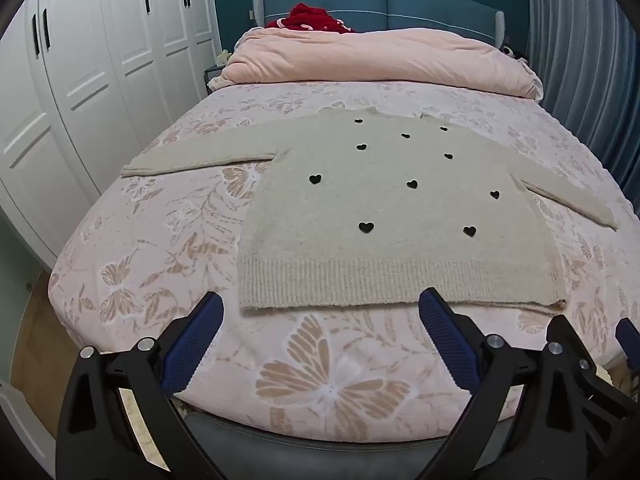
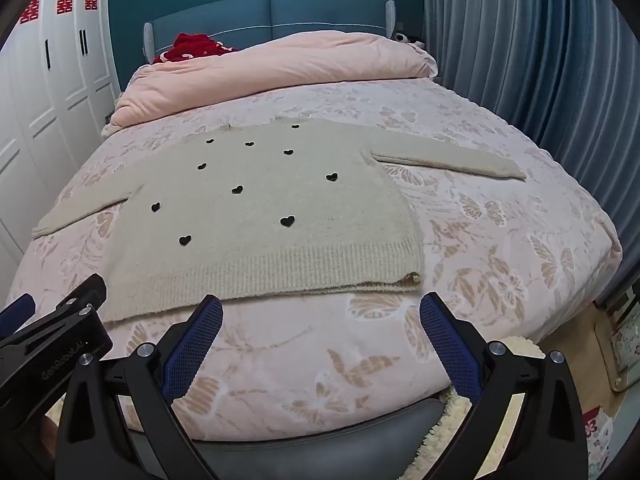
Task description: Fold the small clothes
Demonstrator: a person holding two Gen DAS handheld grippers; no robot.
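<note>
Through my left wrist camera, my left tongs (image 1: 322, 322) stand spread wide with nothing between the blue pads, hanging over the near part of the bed (image 1: 120, 240), just short of the ribbed hem. The beige sweater (image 1: 384, 216) with small black hearts lies flat on the butterfly-print cover, front up, both sleeves stretched out to the sides. A folded pink duvet (image 1: 380, 56) sits at the headboard end, a red cloth (image 1: 310, 18) behind it, white wardrobes (image 1: 80, 80) at the left.

Through my right wrist camera, my right tongs (image 2: 322, 322) are likewise spread and empty, poised near the hem's right corner without touching it. The sweater (image 2: 260, 208) lies left of centre here. My left tongs (image 2: 52, 320) show at the lower left edge. Blue curtains (image 2: 520, 60) hang at the right.
</note>
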